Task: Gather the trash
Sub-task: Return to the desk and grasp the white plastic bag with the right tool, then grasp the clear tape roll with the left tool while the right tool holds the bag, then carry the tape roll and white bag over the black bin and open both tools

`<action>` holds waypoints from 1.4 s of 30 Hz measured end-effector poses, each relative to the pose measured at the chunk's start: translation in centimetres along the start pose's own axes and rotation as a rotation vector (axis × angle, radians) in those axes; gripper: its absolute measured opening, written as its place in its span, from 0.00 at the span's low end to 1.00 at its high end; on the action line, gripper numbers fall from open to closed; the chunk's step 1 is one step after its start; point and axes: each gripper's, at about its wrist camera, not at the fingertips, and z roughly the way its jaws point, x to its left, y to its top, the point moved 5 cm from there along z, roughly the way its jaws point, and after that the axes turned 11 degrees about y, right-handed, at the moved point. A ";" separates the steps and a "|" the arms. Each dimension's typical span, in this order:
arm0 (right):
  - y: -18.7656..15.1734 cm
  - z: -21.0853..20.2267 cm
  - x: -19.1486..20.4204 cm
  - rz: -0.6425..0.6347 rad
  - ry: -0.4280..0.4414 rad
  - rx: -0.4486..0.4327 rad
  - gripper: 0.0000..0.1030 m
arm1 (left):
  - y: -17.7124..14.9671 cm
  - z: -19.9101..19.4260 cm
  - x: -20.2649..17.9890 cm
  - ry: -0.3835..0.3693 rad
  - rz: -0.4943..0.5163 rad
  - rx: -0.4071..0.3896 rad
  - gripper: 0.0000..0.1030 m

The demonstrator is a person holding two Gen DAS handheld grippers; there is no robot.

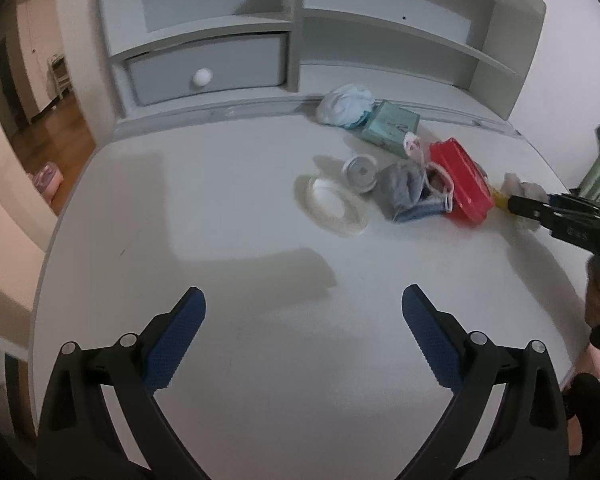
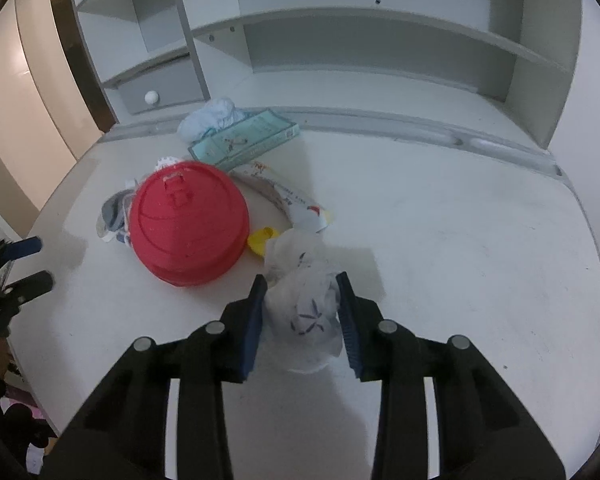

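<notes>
Trash lies on a white desk (image 1: 220,240). My right gripper (image 2: 302,280) is closed around a crumpled white tissue (image 2: 304,280) with a dark print, resting on the desk. Beside it lie a red cup lid (image 2: 188,224), a yellow piece (image 2: 262,240), a teal tissue box (image 2: 244,140), a crumpled white-blue wad (image 2: 208,118) and wrappers (image 2: 296,200). My left gripper (image 1: 303,300) is open and empty over the bare near part of the desk. In the left wrist view I see the red lid (image 1: 462,182), a clear tape ring (image 1: 336,210), a small white disc (image 1: 360,172) and the right gripper (image 1: 516,206).
A grey shelf unit (image 1: 300,40) with a drawer (image 1: 204,72) stands along the back of the desk. The desk's rounded edge drops off at left, with a doorway and wooden floor (image 1: 52,136) beyond. A crumpled grey-blue wrapper (image 1: 410,192) lies by the lid.
</notes>
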 end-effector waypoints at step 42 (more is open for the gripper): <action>-33.5 -31.3 -18.8 0.708 -0.520 -0.266 0.34 | -3.0 -14.6 -38.8 -0.591 0.584 -0.191 0.37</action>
